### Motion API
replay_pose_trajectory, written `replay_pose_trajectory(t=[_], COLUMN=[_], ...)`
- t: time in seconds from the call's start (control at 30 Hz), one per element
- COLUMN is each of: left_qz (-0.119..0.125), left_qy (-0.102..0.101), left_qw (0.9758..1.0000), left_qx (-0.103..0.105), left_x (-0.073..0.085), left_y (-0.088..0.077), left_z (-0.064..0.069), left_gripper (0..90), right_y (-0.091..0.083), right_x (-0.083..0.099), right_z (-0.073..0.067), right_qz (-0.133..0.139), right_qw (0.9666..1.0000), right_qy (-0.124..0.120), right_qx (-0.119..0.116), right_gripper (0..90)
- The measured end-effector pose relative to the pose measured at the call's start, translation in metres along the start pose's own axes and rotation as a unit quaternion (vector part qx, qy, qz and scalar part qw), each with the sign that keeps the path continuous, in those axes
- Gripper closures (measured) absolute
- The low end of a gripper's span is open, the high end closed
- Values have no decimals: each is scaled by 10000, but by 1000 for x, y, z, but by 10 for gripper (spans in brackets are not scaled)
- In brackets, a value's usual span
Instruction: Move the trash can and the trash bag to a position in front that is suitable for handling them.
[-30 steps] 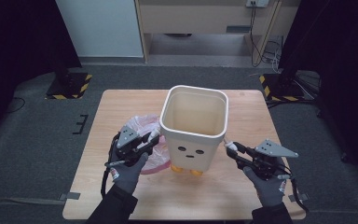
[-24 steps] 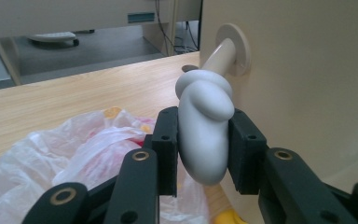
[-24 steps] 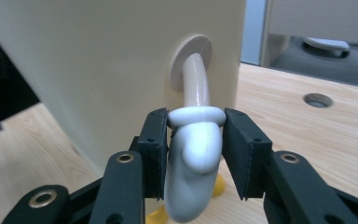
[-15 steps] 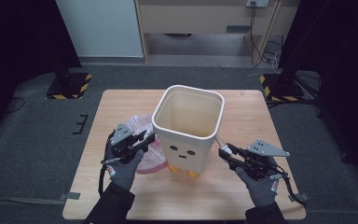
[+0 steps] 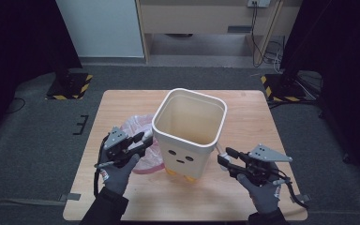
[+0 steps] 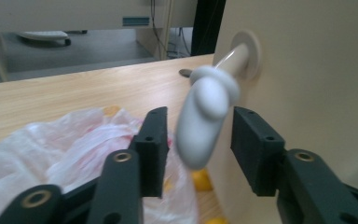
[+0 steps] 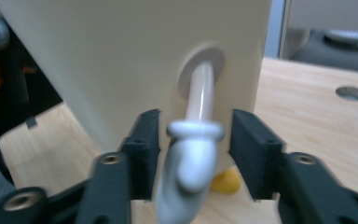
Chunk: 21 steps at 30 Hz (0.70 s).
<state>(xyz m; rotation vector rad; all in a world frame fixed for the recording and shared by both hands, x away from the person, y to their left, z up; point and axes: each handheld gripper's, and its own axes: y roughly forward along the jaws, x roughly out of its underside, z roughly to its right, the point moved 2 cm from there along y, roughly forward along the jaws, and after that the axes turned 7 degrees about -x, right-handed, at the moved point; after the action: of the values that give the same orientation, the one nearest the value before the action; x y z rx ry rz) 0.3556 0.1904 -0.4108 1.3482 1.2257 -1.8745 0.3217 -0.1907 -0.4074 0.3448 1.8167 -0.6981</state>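
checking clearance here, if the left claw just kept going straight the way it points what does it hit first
Most likely the white arm-shaped handle hanging between its open jaws, which have just been opening. Right behind it stands the cream bin's side wall. The left claw seems clear of the pink plastic bag, though depth is unclear.

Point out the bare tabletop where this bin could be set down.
Free: the far strip of table behind the bin, and the near edge between both hands. Crowded: left of the bin, where the pink bag lies by the left gripper.
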Motion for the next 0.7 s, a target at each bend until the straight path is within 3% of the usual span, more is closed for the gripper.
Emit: replay_pose_trajectory(t=[0.03,0.17,0.2,0.3,0.33,0.4,0.43,0.47,0.5,0.53,0.63,0.7], left_qz=[0,-23,-126,-209,-339,-401,-446,-459,-516,-516,-645,-703], left_qy=[0,64,153,192,302,333,343,337,495,495,733,795], left_qw=[10000,9998,9989,9977,9961,9953,9946,9942,9916,9916,9865,9835], left_qx=[0,-184,-432,-618,-762,-820,-868,-910,-1082,-1082,-1317,-1464], left_x=[0,21,34,45,55,59,62,65,71,71,81,87], left_y=[0,-12,-11,-7,1,6,11,16,25,25,35,37], left_z=[0,-15,-24,-32,-35,-36,-37,-37,-37,-37,-39,-43], left_gripper=[497,435,420,398,376,368,360,360,351,346,345,346], right_y=[0,-18,-21,-25,-26,-26,-26,-26,-24,-24,-20,-20], right_x=[0,-9,-9,-8,-4,-1,7,7,17,17,39,44], right_z=[0,10,13,21,29,34,46,46,57,57,73,76], right_qz=[0,485,568,655,714,694,596,596,498,498,172,106], right_qw=[10000,9987,9980,9967,9951,9945,9930,9930,9913,9913,9891,9887], right_qy=[0,19,25,34,79,93,73,73,92,92,72,67], right_qx=[0,176,272,469,675,783,1020,1020,1211,1211,1461,1497], right_gripper=[522,440,430,417,398,393,391,391,391,391,390,389])
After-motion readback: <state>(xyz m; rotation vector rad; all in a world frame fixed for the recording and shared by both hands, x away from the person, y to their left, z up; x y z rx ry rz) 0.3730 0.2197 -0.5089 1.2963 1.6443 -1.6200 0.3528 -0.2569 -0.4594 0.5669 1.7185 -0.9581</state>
